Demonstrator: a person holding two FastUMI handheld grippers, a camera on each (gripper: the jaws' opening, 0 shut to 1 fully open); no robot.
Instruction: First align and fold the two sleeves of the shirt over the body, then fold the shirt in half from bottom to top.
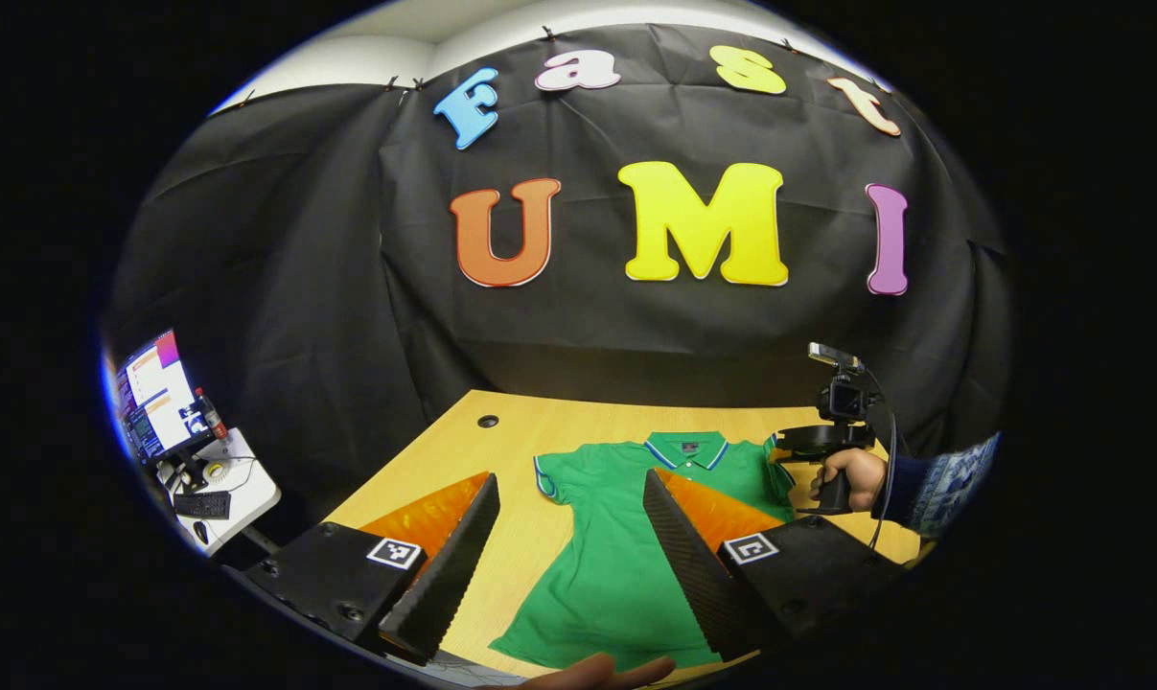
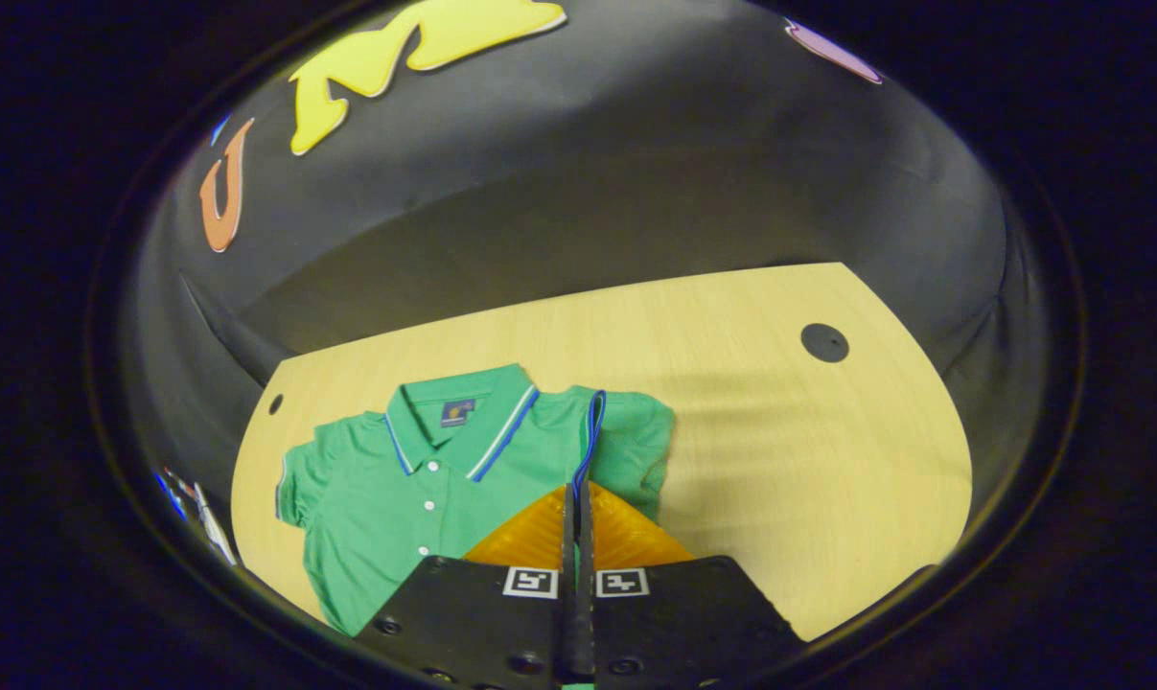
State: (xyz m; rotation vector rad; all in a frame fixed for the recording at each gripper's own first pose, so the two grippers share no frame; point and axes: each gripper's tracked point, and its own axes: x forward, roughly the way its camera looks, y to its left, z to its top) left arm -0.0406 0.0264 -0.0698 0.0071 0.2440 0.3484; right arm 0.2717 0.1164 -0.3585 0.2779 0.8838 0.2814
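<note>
A: Step in hand?

B: First one, by the look of it: folding the sleeves. Shirt (image 2: 396, 498) lying face up on the table (image 2: 779, 431), collar (image 2: 463, 407) toward the far wall, hem toward the near edge.

A: Right claw?

B: Right gripper (image 2: 575, 491) closed tight, no gap between the fingers, tips sitting on the blue-trimmed cuff of the right sleeve (image 2: 636, 431). Appears pinched on that cuff, with the trim running straight up from the tips. Cuff drawn in toward the shoulder, so probably mid-fold, not yet laid flat over the body.

A: And the left?

B: Left gripper (image 1: 570, 477) spread wide, holding nothing, hovering above the lower half of the shirt. Left sleeve (image 1: 551, 474) stretched out flat to the side, untouched as far as can be judged.

A: Progress, then?

B: Early. One sleeve partly over, the other not begun, bottom-to-top fold not begun.

A: Next move?

B: Most likely carrying the pinched cuff across onto the chest, laying it level, then letting go without dragging the cloth. After that, dropping the open left one onto its own cuff and mirroring the fold.

A: Anything to mind?

B: Thin, limp fabric; easy to bunch. Worth keeping the pull low and the edges lined up.
</note>
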